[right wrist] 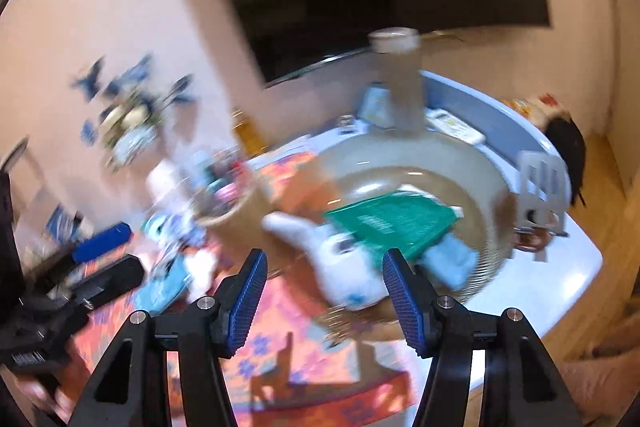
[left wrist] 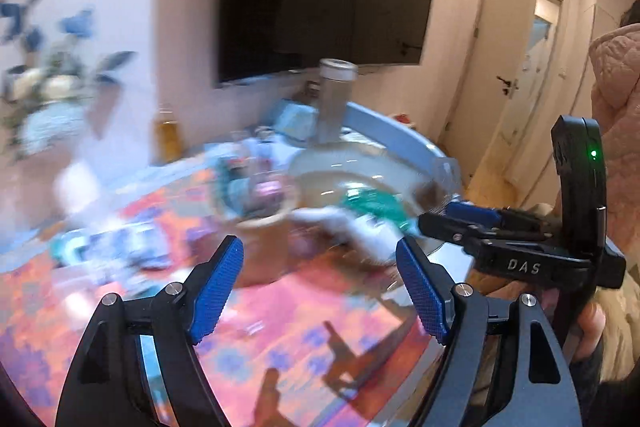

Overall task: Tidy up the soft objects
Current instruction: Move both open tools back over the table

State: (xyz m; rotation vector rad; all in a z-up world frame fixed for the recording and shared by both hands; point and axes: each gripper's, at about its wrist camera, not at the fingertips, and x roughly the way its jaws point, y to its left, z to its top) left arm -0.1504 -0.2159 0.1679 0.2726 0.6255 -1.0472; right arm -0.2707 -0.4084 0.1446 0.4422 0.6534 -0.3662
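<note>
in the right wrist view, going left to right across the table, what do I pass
Other gripper → blurred clutter of small items → tan cup → white plush toy → green cloth → pale blue cloth → white chair-shaped holder.

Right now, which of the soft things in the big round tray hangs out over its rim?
The white plush toy: it spills over the round tray's near rim, while the green cloth and pale blue cloth lie inside.

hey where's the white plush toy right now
In the right wrist view the white plush toy lies ahead of the open jaws, at the near rim of the round tray, partly under a green packet.
</note>
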